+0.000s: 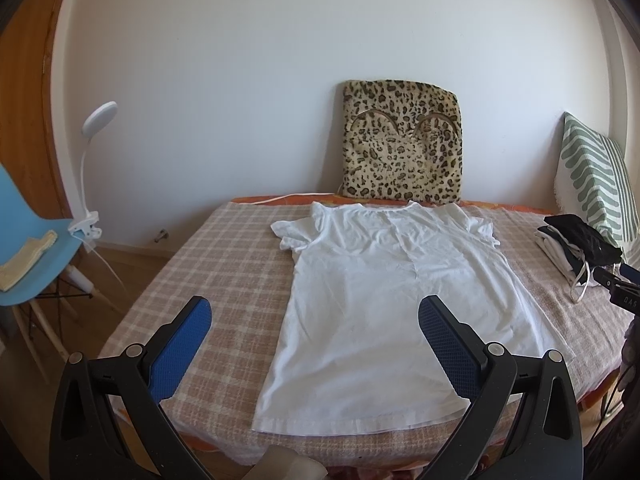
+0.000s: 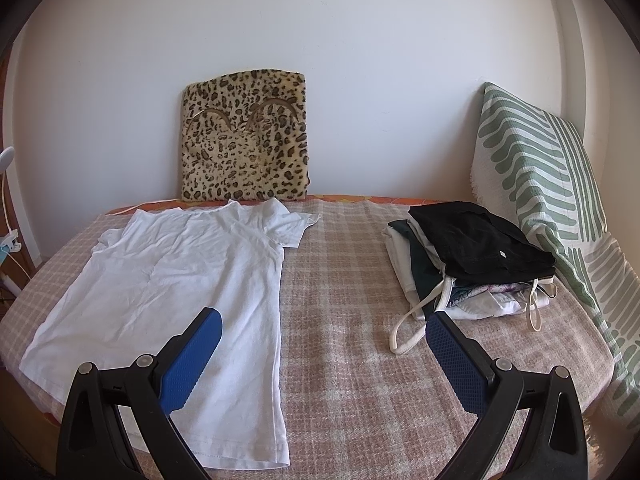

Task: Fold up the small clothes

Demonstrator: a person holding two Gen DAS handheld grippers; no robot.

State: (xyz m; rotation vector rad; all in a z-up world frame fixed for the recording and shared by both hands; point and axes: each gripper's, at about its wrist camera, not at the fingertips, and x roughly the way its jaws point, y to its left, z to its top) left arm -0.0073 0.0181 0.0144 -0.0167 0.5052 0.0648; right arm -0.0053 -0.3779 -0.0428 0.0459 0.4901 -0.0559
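Nearest, the left tool (image 1: 316,310) and the right tool (image 2: 322,320) both hang over the near edge of the bed (image 2: 360,360) with jaws spread wide, gripping nothing. Just beyond them the white T-shirt (image 1: 376,292) lies spread flat on the checked blanket, hem toward the tools, collar toward the wall. It looks light, thin and limp, so it will likely sag and wrinkle when lifted; pinching a hem corner and the shoulder on one side seems best. Right of the shirt sits a pile of clothes (image 2: 472,256). Behind the shirt's collar leans a leopard-print cushion (image 1: 402,144).
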